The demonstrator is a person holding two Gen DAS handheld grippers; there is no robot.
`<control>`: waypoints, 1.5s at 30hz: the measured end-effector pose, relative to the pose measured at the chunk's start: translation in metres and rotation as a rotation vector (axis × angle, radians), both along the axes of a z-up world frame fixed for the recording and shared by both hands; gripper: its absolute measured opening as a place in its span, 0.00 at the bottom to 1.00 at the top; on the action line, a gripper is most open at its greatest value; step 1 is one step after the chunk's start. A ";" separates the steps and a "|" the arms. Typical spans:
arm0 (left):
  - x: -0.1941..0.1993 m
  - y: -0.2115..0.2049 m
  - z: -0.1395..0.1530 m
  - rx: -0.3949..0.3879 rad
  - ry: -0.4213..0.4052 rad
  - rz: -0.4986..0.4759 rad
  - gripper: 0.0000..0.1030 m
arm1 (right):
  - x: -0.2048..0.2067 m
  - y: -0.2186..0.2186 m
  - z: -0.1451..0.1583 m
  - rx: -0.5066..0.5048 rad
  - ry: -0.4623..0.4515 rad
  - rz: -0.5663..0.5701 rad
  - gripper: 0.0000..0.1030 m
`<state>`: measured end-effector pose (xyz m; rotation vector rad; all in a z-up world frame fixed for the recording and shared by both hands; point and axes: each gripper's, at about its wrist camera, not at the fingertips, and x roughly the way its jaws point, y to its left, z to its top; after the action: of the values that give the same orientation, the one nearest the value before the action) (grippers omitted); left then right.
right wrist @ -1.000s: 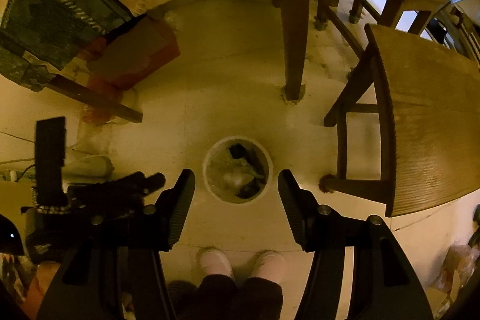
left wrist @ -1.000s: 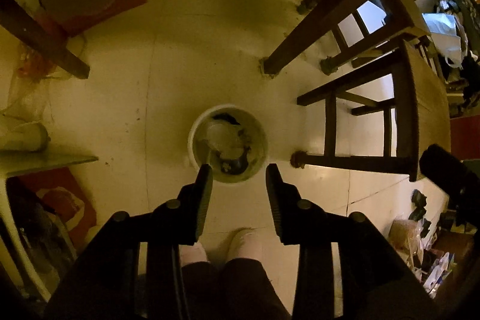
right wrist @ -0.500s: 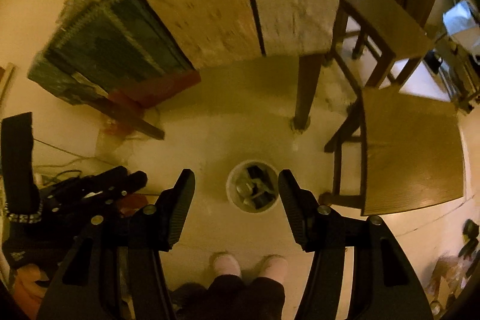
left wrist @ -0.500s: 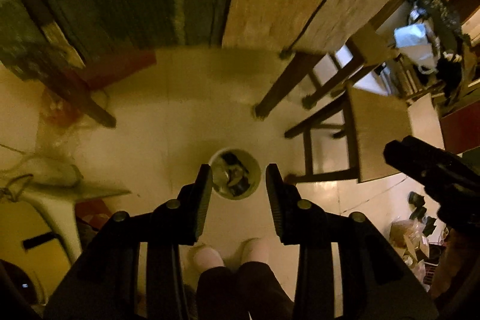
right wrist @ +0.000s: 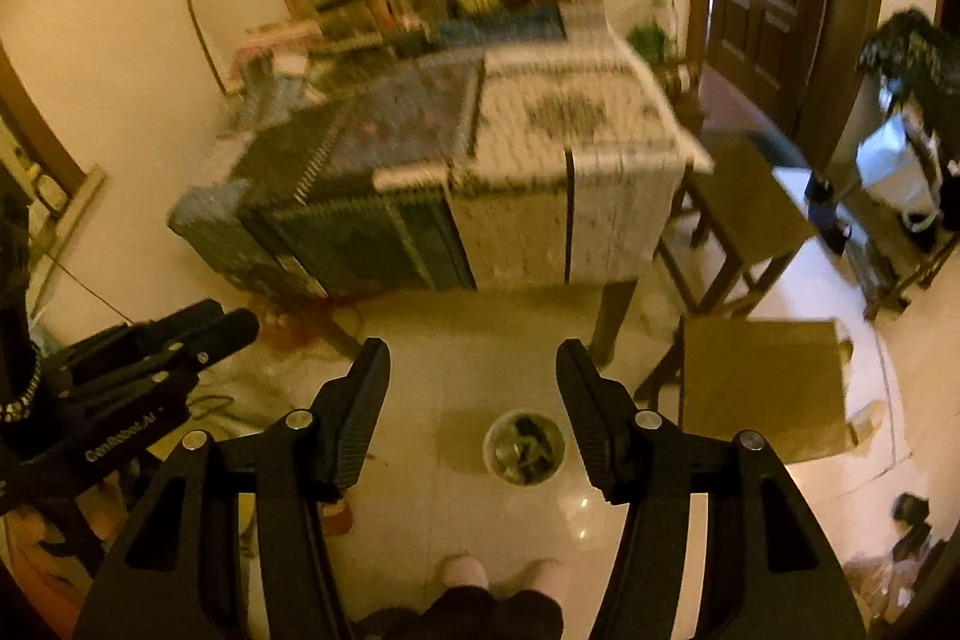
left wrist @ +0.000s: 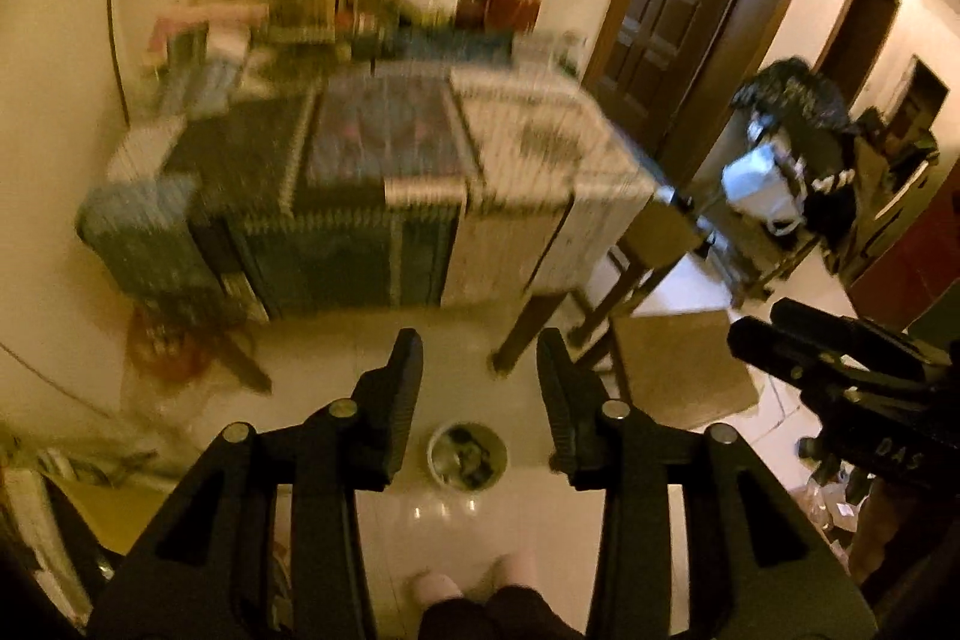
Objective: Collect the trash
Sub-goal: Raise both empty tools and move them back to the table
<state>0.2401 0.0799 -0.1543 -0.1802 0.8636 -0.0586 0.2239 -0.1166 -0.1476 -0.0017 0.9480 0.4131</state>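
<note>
1. Both tools had lifted well away from the bin (left wrist: 467, 455), bringing the cluttered table (left wrist: 384, 172) into view at 12 o'clock.
2. Seemingly between drops; next move calls for finding more trash.
3. Left tool (left wrist: 478, 388) and right tool (right wrist: 473, 400) stood apart, holding nothing, bin on the floor at 6 o'clock.

Right gripper (right wrist: 474, 355), jaws apart and empty, above a pale floor (right wrist: 420, 490). Small round bin (right wrist: 524, 449) of trash stands between them, near a stool (right wrist: 762, 388). Cloth-covered tabletop (right wrist: 510, 124) beyond, blurred.
</note>
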 end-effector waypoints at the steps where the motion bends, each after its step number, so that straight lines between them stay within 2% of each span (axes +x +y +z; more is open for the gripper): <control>1: -0.005 0.001 0.012 0.005 -0.023 -0.002 0.42 | -0.004 0.002 0.011 0.000 -0.023 0.001 0.55; 5: -0.020 0.004 0.057 0.018 -0.115 -0.009 0.52 | -0.022 0.007 0.056 -0.001 -0.127 -0.012 0.65; 9: -0.037 0.009 0.091 0.015 -0.201 -0.009 0.69 | -0.034 0.005 0.090 -0.003 -0.253 -0.048 0.73; 11: -0.045 0.013 0.106 0.019 -0.248 -0.005 0.76 | -0.039 0.003 0.104 -0.004 -0.302 -0.068 0.84; 12: -0.047 0.013 0.111 0.023 -0.267 -0.001 0.81 | -0.041 0.001 0.112 0.000 -0.337 -0.082 0.85; 18: -0.048 0.015 0.136 0.060 -0.347 0.000 0.85 | -0.032 -0.008 0.133 0.031 -0.424 -0.115 0.89; 26: -0.010 0.007 0.138 0.083 -0.370 0.018 0.86 | 0.005 -0.016 0.130 0.028 -0.440 -0.109 0.89; 36: 0.106 -0.009 0.134 0.113 -0.323 0.112 0.86 | 0.107 -0.034 0.125 0.030 -0.390 -0.005 0.89; 41: 0.153 -0.013 0.134 0.069 -0.312 0.170 0.86 | 0.155 -0.038 0.126 0.037 -0.344 0.056 0.89; 45: 0.185 -0.014 0.130 0.070 -0.293 0.221 0.86 | 0.184 -0.040 0.123 0.023 -0.331 0.098 0.89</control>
<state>0.4254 0.0659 -0.0242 -0.1946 0.5491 0.1488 0.4078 -0.1563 -0.0250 -0.0936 0.6180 0.4966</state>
